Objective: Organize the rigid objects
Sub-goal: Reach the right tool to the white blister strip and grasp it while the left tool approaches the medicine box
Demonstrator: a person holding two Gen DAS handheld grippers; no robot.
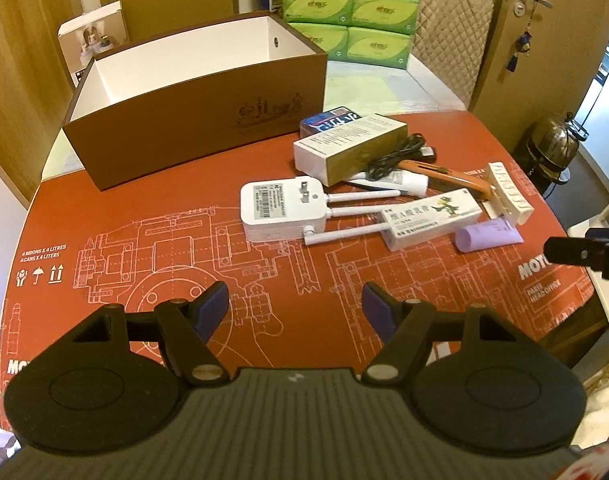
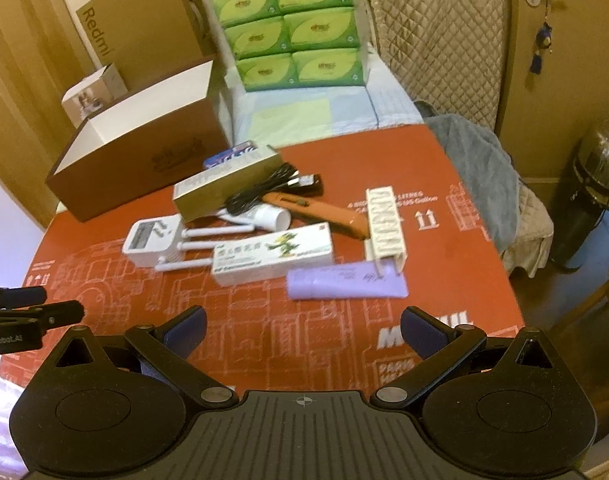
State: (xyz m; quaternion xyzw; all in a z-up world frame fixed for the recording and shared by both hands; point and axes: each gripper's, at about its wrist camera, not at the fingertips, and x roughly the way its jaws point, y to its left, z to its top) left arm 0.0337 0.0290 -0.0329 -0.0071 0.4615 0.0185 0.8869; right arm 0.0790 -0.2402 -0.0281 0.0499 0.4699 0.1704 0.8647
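Note:
An open brown box (image 1: pixel 192 128) with a white inside stands at the back left of the red mat (image 1: pixel 184 264); it also shows in the right wrist view (image 2: pixel 144 160). A pile lies to its right: a white router with antennas (image 1: pixel 282 210), a white ointment box with a green dragon (image 1: pixel 432 218), a purple tube (image 1: pixel 488 236), a white-gold box (image 1: pixel 348 148), an orange cutter (image 1: pixel 444 176), a black cable (image 1: pixel 396 154), a white clip (image 1: pixel 508 194). My left gripper (image 1: pixel 295 306) is open and empty above the mat. My right gripper (image 2: pixel 302 330) is open and empty, just short of the purple tube (image 2: pixel 346 280).
Green tissue packs (image 1: pixel 348 4) are stacked behind the box. A cardboard carton (image 2: pixel 140 28) leans on the wall. A quilted chair (image 2: pixel 436 44) and a grey blanket (image 2: pixel 476 168) stand at the right. A metal bin (image 2: pixel 592 188) stands by the door.

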